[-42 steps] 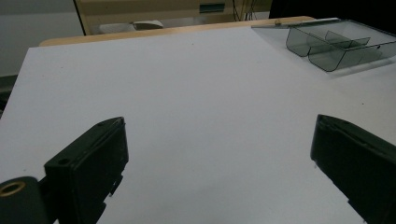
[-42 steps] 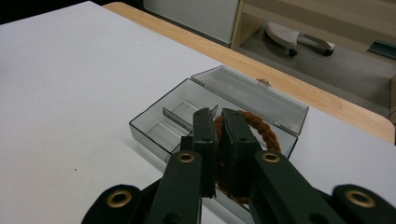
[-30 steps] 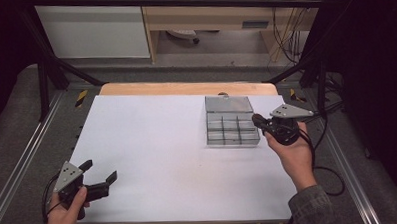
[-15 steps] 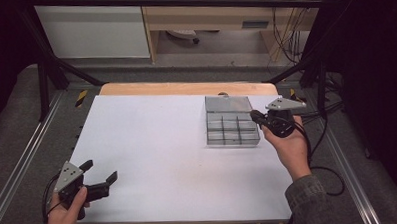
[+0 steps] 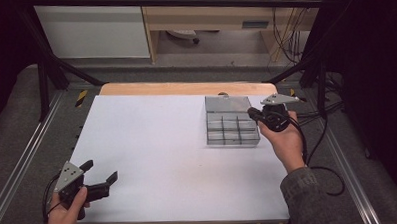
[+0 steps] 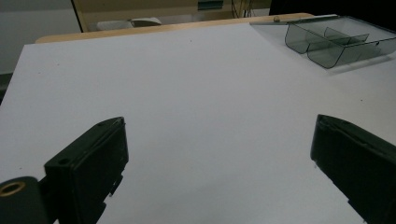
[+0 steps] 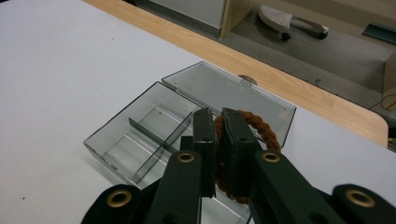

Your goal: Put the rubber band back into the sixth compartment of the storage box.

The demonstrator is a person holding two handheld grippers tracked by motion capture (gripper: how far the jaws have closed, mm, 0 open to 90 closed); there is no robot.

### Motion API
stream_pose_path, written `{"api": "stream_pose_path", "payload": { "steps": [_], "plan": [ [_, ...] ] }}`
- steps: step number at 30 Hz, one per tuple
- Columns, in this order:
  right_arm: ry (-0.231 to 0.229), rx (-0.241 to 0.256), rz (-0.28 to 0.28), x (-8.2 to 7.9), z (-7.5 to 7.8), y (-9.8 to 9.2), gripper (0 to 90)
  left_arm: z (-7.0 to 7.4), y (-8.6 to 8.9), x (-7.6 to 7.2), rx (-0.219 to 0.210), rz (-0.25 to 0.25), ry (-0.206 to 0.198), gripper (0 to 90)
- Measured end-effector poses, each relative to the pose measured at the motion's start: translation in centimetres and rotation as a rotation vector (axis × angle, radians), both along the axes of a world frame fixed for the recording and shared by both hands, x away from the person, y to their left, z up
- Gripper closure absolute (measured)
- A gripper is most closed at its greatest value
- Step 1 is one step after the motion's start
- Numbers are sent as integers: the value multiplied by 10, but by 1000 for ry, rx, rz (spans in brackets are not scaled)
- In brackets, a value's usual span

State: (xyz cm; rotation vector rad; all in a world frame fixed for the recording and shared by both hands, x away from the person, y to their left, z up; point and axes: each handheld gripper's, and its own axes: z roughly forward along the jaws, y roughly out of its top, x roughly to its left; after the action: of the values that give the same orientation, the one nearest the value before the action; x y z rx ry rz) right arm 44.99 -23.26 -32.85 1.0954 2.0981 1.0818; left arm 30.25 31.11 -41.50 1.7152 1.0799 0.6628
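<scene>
My white table [image 5: 177, 142] is evenly and brightly lit from above, with only soft, faint shadows, while everything beyond its edges sinks into darkness. Close to the lenses, my claws' black jaws look slightly soft and blurred.

- We count one clear compartment box [image 5: 232, 127], its lid [image 7: 229, 91] open.
- We count one brown braided ring [image 7: 254, 126].
- We count two handheld grippers: the left gripper [image 5: 100, 179] and the right gripper [image 5: 251, 113].
- We count one white table top [image 5: 157, 143].
- We count two hands.
</scene>
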Motion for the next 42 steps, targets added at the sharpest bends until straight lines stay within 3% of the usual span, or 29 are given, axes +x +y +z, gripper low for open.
{"api": "stream_pose_path", "payload": {
  "steps": [14,27,42],
  "plan": [
    [32,-23,5,6,-13,4,852,0,-1,0,0,-1,-1,40],
    [78,-17,2,8,-37,5,852,0,-1,0,1,-1,-1,41],
    [103,-23,-1,7,-50,2,852,0,-1,0,1,-3,-1,40]
  ]
}}
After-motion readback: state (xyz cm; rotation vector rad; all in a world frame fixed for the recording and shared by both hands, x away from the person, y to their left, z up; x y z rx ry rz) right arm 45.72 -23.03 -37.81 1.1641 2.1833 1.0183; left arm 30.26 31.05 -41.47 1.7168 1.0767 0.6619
